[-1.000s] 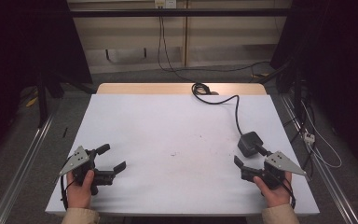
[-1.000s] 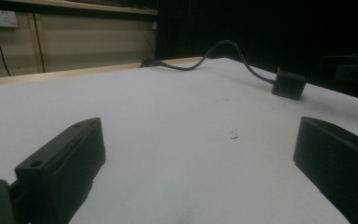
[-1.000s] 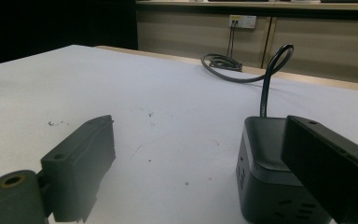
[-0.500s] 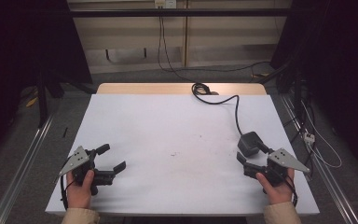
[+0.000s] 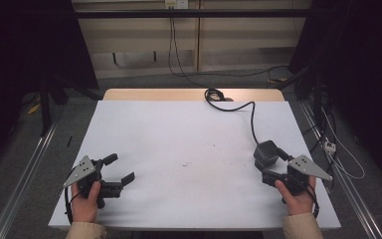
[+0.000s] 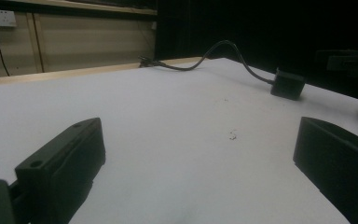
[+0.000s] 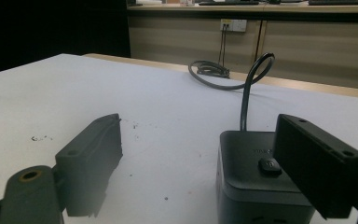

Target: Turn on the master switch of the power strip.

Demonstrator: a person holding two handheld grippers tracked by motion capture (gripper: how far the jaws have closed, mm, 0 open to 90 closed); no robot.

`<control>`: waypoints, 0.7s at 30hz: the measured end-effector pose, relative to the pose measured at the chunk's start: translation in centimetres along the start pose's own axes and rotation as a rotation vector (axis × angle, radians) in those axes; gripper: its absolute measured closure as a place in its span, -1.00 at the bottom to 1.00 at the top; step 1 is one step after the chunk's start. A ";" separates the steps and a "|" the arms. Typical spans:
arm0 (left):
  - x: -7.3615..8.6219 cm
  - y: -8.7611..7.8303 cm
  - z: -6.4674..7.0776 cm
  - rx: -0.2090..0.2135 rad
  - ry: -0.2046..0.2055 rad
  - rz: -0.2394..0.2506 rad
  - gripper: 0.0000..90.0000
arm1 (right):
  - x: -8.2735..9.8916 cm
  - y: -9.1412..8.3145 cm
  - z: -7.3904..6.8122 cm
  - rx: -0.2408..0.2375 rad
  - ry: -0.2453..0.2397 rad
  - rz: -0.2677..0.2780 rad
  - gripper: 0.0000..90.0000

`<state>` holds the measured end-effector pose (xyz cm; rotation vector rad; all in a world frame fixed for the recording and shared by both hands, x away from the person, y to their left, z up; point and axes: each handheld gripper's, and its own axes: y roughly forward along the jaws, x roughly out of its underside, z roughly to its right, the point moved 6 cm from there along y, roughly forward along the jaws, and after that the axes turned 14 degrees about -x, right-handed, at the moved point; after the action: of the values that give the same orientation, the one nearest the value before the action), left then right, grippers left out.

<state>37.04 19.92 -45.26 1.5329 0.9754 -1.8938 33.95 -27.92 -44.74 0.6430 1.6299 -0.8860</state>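
White table (image 5: 179,139), the person's hands at its near edge, one at each corner.

Right gripper (image 5: 267,168): sits at the near right, jaws spread and just easing inward. A black cube power socket (image 5: 266,152) stands on the table right in front of it. In the right gripper view the cube (image 7: 256,182) is low and to the right; the right-hand jaw overlaps its top corner, the left-hand jaw is well apart from it over bare table. Whether that one jaw touches the cube cannot be told; nothing is clamped. A round button shows on the cube's top face.

The socket's black cable (image 5: 251,117) runs from the cube toward the far edge and ends in a coil (image 5: 214,94) on the wooden strip there.

Left gripper (image 5: 121,169): near left corner, jaws released wide, bare table between them. In the left gripper view the cube (image 6: 287,84) lies far off to the right.
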 end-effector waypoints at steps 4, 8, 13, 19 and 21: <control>0.0 0.0 0.0 0.000 0.001 0.000 -0.96 | -0.1 0.0 0.2 0.010 -0.006 0.001 -0.65; 0.0 0.0 0.0 0.001 0.001 -0.001 -0.96 | -0.2 0.1 0.3 0.012 -0.003 -0.001 -0.63; 0.0 -0.1 0.0 0.001 0.001 0.003 -0.96 | -0.3 0.2 0.3 0.011 0.000 0.001 -0.61; -0.1 0.0 0.0 0.002 0.004 0.005 -0.96 | -0.6 0.3 0.5 0.009 0.004 0.002 -0.53; -0.1 0.0 0.0 0.002 0.005 0.004 -0.96 | -0.6 0.3 0.6 0.010 0.001 0.000 -0.51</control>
<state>36.99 19.92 -45.19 1.5398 0.9725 -1.8894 34.66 -28.16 -44.25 0.6506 1.6271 -0.8946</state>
